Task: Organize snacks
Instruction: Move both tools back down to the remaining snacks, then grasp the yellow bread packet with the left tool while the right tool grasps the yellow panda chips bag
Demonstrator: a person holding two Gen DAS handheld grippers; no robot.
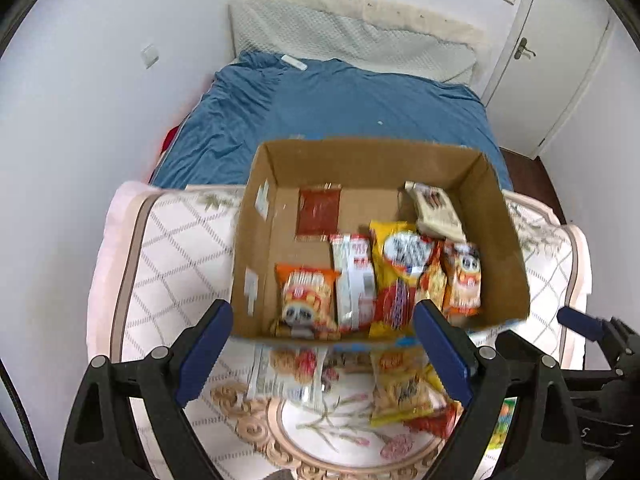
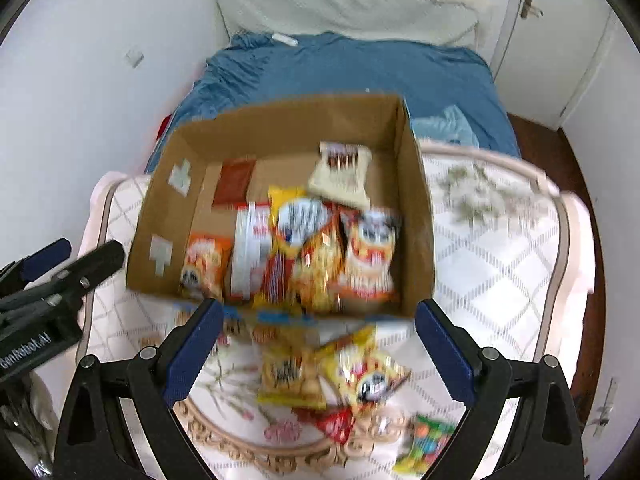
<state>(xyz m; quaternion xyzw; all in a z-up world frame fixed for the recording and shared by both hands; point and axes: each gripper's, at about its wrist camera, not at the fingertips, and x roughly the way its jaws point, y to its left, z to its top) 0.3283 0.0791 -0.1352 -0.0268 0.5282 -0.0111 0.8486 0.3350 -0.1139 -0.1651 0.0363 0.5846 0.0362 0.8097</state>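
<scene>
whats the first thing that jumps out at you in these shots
The open cardboard box in the middle, on a quilted white surface, with bright snack packets standing in a row at its near side. More packets lie loose in front of it, between the open right tool. Behind is a bed with a blue cover.

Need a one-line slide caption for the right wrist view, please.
Open right gripper above loose snack packets, cardboard box of sorted snacks beyond.

The left gripper point(image 1: 323, 354) and right gripper point(image 2: 319, 350) both point steeply downward, fingers point(image 1: 204, 350) spread wide, nothing between them.
</scene>
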